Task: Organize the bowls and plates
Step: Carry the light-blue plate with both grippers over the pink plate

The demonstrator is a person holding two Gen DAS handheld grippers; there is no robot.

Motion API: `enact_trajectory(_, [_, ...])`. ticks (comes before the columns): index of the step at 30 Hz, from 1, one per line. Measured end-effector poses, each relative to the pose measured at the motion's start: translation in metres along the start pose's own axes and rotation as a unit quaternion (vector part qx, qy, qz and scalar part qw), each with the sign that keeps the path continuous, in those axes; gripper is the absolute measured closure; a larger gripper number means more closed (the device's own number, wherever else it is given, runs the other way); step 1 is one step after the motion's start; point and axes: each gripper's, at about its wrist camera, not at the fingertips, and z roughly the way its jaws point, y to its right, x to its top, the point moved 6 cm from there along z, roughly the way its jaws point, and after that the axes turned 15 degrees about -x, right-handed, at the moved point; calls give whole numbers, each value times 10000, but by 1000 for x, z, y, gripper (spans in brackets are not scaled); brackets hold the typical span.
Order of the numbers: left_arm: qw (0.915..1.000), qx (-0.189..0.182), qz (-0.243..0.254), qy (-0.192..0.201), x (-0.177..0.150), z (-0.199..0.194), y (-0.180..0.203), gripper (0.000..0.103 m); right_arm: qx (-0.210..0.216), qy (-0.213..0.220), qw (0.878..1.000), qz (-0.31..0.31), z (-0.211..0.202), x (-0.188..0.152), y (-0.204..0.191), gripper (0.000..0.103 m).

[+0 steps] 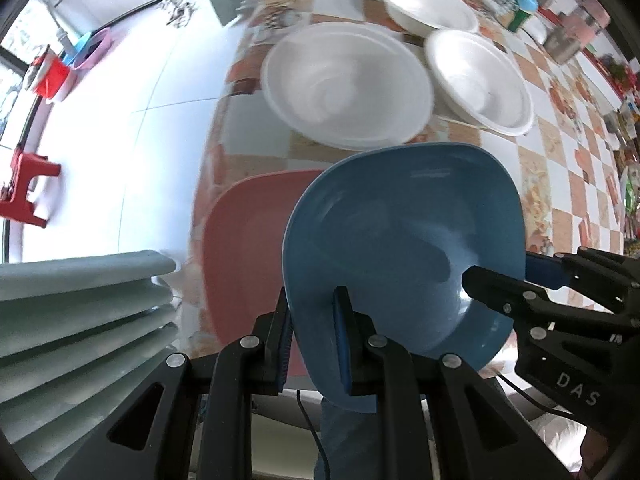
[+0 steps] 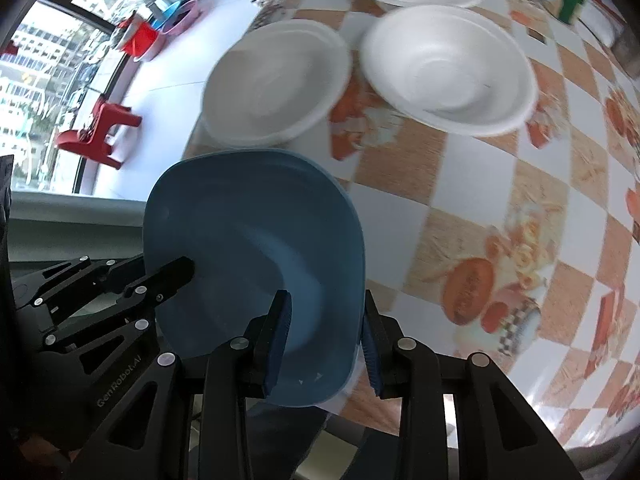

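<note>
A blue squarish deep plate [image 1: 400, 240] hangs tilted above the table, held from two sides. My left gripper [image 1: 312, 300] is shut on its near rim, one pad inside and one outside. My right gripper [image 1: 500, 270] clamps the rim on the right. In the right wrist view the right gripper [image 2: 325, 300] straddles the blue plate's [image 2: 248, 232] edge, and a left finger [image 2: 176, 274] reaches in from the left. A pink plate [image 1: 240, 240] lies on the table below. Three white foam bowls [image 1: 348, 84] [image 1: 480, 80] [image 1: 424, 4] sit farther back.
A stack of pale green plates [image 1: 80, 300] stands at the lower left. The checkered tablecloth [image 2: 480, 184] stretches to the right. Jars and bottles [image 1: 568, 36] line the far edge. Beyond the table's left edge lies white floor with a red stool [image 2: 96, 132].
</note>
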Motion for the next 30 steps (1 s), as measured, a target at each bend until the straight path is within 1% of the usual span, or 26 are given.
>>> enact_trajectory(6, [9997,183,-136,19,4,0,-24,83,108,-10,9998,-169,3,9,-14,67])
enact_trajectory(11, [9994,304,-178,40,7,-1,-40,83,148,-112,9996,-226,8,8,-15,67])
enact_trajectory(15, [9990,422,-134,114,12,1,-48,83,197,-192,9995,-182,11,5,-14,67])
enact_trajectory(18, [9989,435,-154,113,15,5,-53,82,174,-208,9995,-173,12,2,-12,67])
enact_trajectory(22, [9987,462,-172,117,13,9,-56,80,201,-284,9993,-143,15,1,-19,67])
enact_trajectory(23, [9986,480,-166,127,13,9,-56,77,188,-281,9993,-135,15,-1,-20,67])
enact_trajectory(24, [9988,451,-162,128,14,10,-55,72,164,-265,9994,-152,14,-2,-17,67])
enact_trajectory(25, [9988,437,-168,133,12,9,-52,65,155,-259,9995,-138,15,0,-22,67])
enact_trajectory(26, [9988,434,-177,148,12,9,-51,60,166,-256,9995,-121,14,0,-23,67])
enact_trajectory(27, [9987,443,-183,178,13,8,-50,48,186,-257,9995,-95,14,0,-24,67])
enact_trajectory(28, [9985,462,-185,220,13,7,-49,39,218,-263,9994,-79,14,2,-25,67])
enact_trajectory(30, [9979,528,-181,319,15,3,-48,34,276,-290,9992,-58,14,2,-22,67])
